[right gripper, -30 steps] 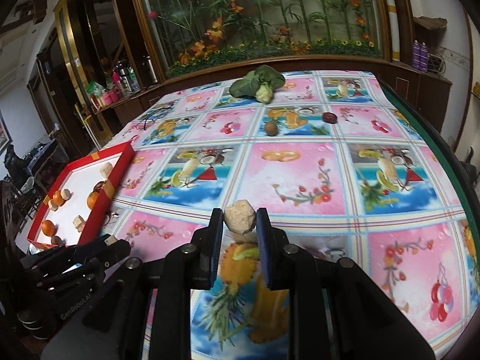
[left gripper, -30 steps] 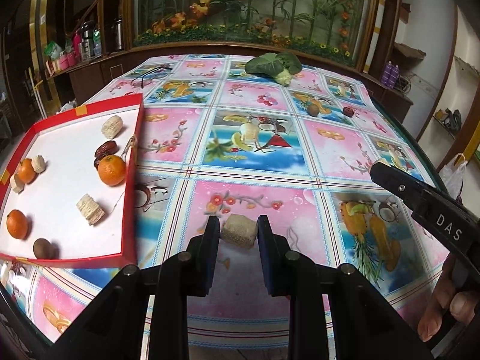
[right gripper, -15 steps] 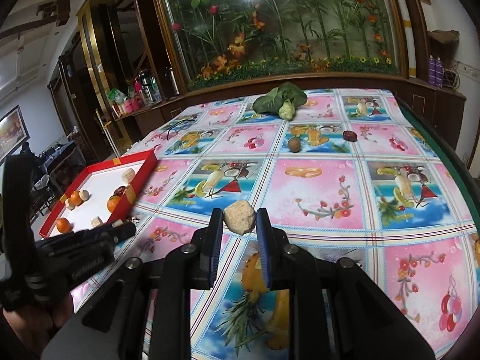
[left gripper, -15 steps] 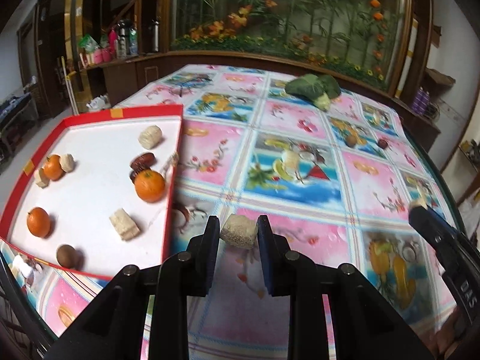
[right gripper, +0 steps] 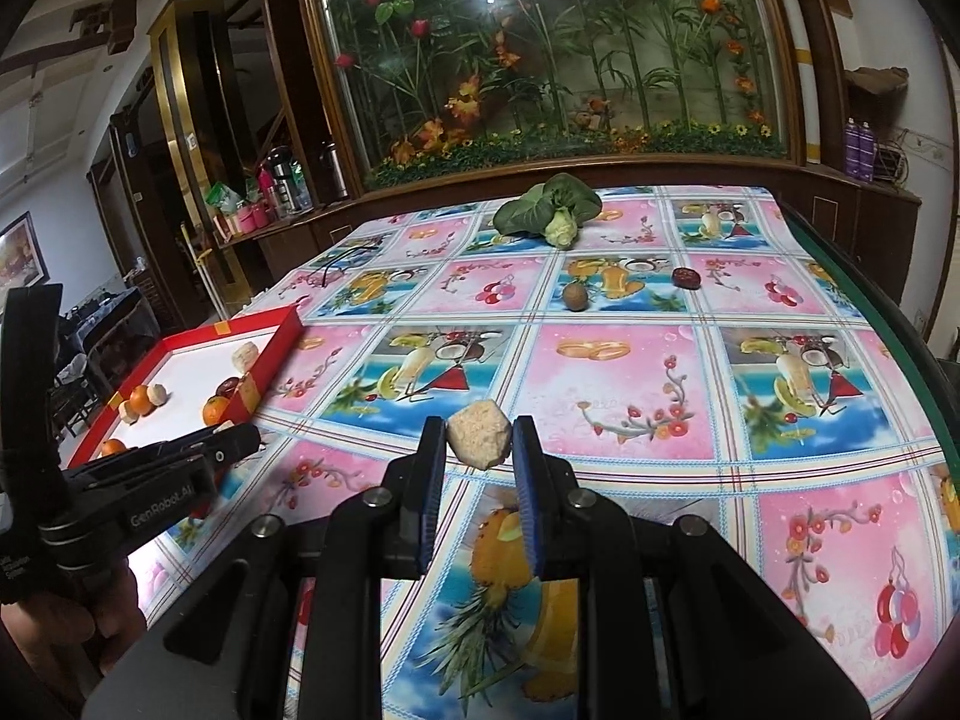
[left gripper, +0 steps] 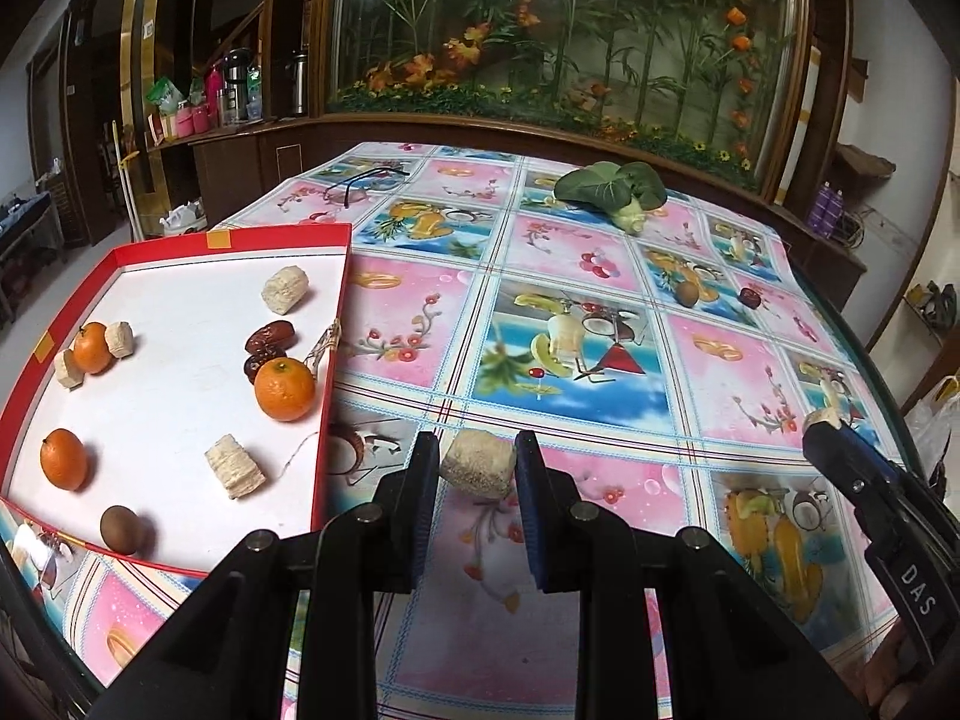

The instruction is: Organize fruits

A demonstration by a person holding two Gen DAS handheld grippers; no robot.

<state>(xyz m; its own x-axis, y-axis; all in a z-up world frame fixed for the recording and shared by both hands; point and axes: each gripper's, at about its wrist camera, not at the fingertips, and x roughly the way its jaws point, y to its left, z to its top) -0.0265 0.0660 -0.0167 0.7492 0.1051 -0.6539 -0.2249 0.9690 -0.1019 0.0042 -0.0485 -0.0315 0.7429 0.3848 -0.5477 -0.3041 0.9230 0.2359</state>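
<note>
My left gripper (left gripper: pixel 477 471) is shut on a beige cake piece (left gripper: pixel 478 471) and holds it above the tablecloth, just right of the red tray (left gripper: pixel 327 372). The tray holds oranges (left gripper: pixel 284 389), dates (left gripper: pixel 270 336), a brown kiwi (left gripper: pixel 120 529) and several beige pieces (left gripper: pixel 234 474). My right gripper (right gripper: pixel 479 443) is shut on another beige piece (right gripper: pixel 479 441), held above the table middle. A kiwi (right gripper: pixel 575 295) and a date (right gripper: pixel 685 277) lie on the far cloth. The left gripper (right gripper: pixel 240 441) shows in the right wrist view beside the tray (right gripper: pixel 273 354).
A green leafy vegetable (left gripper: pixel 612 189) lies at the far side of the table. Eyeglasses (left gripper: pixel 366 180) lie at the far left. The table's dark rim (right gripper: pixel 870 324) runs along the right. A wooden cabinet and a plant display stand behind.
Both grippers have risen and tilted, each with its beige piece still held. The left gripper has shifted towards the tray; the right gripper has come in closer on the right.
</note>
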